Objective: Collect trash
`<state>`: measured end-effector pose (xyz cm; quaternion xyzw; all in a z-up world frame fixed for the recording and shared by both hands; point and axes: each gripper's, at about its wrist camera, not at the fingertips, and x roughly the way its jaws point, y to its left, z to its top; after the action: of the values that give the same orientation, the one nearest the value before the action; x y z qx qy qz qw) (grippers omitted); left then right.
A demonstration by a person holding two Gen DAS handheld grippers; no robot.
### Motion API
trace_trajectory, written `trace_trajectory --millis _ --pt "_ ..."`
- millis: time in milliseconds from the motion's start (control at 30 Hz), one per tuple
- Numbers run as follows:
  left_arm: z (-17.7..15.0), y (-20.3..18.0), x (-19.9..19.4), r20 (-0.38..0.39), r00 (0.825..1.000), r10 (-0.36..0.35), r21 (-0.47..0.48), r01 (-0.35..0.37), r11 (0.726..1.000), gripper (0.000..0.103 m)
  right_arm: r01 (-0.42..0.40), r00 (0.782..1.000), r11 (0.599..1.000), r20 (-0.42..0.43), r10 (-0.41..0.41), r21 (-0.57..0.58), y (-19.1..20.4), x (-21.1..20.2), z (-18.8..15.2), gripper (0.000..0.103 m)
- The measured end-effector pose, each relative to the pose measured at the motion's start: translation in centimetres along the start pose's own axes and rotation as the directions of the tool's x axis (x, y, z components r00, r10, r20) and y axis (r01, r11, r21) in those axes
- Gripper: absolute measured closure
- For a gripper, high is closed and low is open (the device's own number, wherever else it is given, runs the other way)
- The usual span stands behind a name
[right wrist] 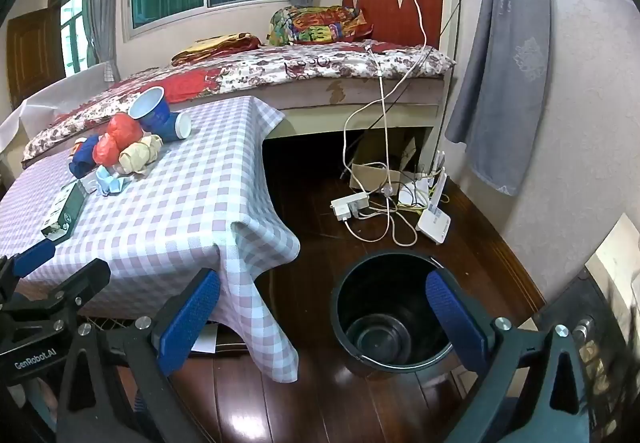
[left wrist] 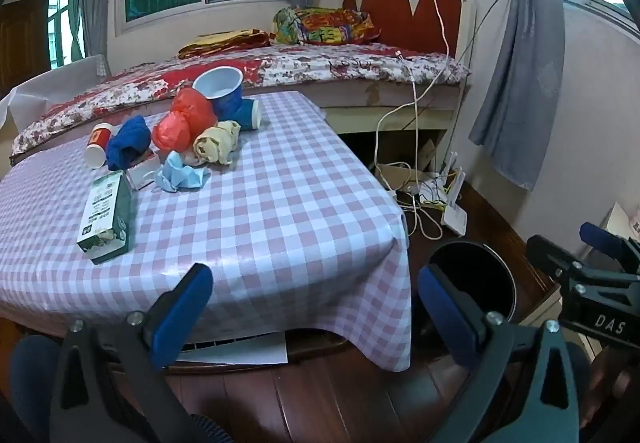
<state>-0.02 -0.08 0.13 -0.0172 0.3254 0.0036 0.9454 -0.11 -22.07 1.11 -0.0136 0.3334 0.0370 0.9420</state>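
Both grippers hang spread wide and empty at the near edge of the bench (left wrist: 280, 211). The left gripper (left wrist: 316, 307) points across the checked cloth; its fingers (left wrist: 182, 307) are well short of the trash, which sits heaped at the far left: a green carton (left wrist: 106, 217) nearest, then a blue mask (left wrist: 182, 173), beige wad (left wrist: 218, 141), red bag (left wrist: 184, 119), blue cloth (left wrist: 126, 143) and cups (left wrist: 224, 89). The right gripper (right wrist: 324, 319) points down at the black bin (right wrist: 384, 307) on the floor, right of the bench, between its fingers (right wrist: 456, 313).
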Motion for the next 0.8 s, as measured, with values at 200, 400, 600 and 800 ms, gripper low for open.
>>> trace_trajectory --millis 200,400,600,800 --pt "0.1 -0.14 -0.4 0.008 1.0 0.002 -0.002 -0.002 1.0 0.0 -0.005 1.0 1.0 -0.008 0.005 -0.002 0.12 0.3 -0.07 0.0" --pt "-0.1 -0.27 -0.29 0.002 1.0 -0.001 -0.002 0.001 1.0 0.0 -0.004 1.0 1.0 -0.009 0.004 -0.001 -0.31 0.6 -0.36 0.0" --pt "0.03 -0.28 -0.37 0.0 1.0 -0.002 -0.005 0.002 1.0 0.0 -0.005 1.0 1.0 -0.006 0.005 0.0 -0.12 0.38 -0.24 0.0" --pt "-0.05 -0.29 -0.36 0.003 1.0 -0.001 -0.005 0.001 1.0 0.0 -0.006 1.0 1.0 -0.008 0.006 -0.005 0.03 0.35 -0.31 0.0"
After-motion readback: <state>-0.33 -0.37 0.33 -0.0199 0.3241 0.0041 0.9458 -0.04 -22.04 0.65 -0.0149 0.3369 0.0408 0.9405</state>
